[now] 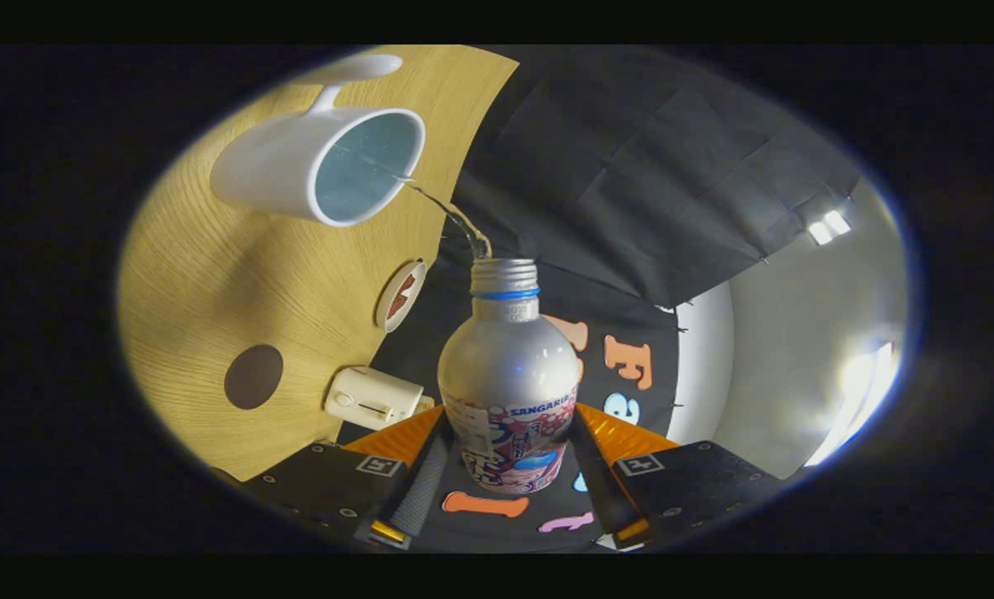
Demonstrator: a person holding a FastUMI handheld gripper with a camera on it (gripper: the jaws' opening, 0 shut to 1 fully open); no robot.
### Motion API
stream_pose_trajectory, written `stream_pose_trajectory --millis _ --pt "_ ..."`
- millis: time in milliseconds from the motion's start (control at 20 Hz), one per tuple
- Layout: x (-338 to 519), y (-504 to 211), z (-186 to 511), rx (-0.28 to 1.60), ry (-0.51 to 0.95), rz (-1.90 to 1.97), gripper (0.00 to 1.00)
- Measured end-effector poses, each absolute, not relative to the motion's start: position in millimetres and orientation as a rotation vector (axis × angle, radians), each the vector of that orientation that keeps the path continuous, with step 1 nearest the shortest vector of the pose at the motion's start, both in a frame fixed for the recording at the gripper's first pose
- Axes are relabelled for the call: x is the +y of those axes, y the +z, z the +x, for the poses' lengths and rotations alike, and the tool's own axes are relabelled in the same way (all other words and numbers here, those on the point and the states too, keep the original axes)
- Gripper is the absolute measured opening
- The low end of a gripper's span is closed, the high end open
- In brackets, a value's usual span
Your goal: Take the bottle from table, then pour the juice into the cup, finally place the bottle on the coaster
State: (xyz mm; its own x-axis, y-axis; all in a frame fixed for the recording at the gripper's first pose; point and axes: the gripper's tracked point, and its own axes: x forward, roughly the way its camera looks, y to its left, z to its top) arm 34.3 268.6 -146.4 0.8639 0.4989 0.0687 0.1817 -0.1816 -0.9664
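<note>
Just beyond the bottle (509, 374) mouth, the white mug (318, 166) is being filled; the bottle is clamped between the gripper (509, 466) jaws, its long axis pointing forward from them.

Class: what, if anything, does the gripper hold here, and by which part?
The gripper holds the bottle, its fingers pressing the labelled lower body from both sides.
</note>
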Motion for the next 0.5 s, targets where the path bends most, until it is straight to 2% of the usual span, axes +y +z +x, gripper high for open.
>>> stream_pose_trajectory --millis 500 --pt "266.8 -139.3 39.9 -0.562 0.295 -1.803 0.78"
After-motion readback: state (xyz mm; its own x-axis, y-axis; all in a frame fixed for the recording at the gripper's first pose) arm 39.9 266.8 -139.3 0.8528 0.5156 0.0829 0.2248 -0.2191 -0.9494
